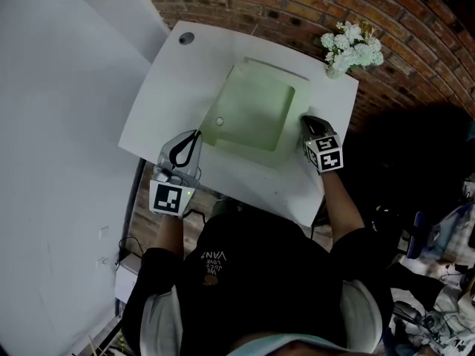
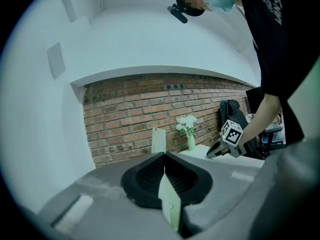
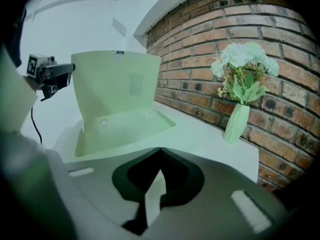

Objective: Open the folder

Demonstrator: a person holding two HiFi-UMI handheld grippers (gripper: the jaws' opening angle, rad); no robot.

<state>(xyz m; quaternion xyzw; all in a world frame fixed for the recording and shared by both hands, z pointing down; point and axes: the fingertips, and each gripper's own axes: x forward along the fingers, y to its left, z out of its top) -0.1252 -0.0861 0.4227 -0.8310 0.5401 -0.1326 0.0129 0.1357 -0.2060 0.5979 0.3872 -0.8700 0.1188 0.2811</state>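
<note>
Table: You work at 1 white table [image 1: 167,95]. It has 1 small round hole [image 1: 185,38] near its far left corner.
Room: A red brick wall [image 1: 297,6] runs behind the table. A plain white wall [image 1: 59,124] is on your left.
Flowers: 1 pale vase of white flowers [image 1: 351,44] stands on the far right corner of the table, close to the bricks.
Chair: 1 dark chair [image 2: 231,111] stands past the right side of the table.
Floor: A bit of brown floor [image 1: 142,215] shows under the table's near left edge.
Folder: The light green folder [image 1: 252,117] lies in the middle of the table. Its bottom half is flat on the white top. 1 small round ring [image 3: 103,123] sits on that flat half.
Cover: The cover [image 3: 115,84] stands almost straight up along the folder's left side.
Left gripper: Your left gripper [image 1: 194,136] is up off the table. Its 2 fingers are squeezed tight on the thin green edge of the cover, at the corner near you.
Right gripper: Your right gripper [image 1: 306,120] sits low, just beside the folder's right edge. Its 2 fingers meet at the tips. A pale strip shows between them lower down, and it is not clear what that is.
</note>
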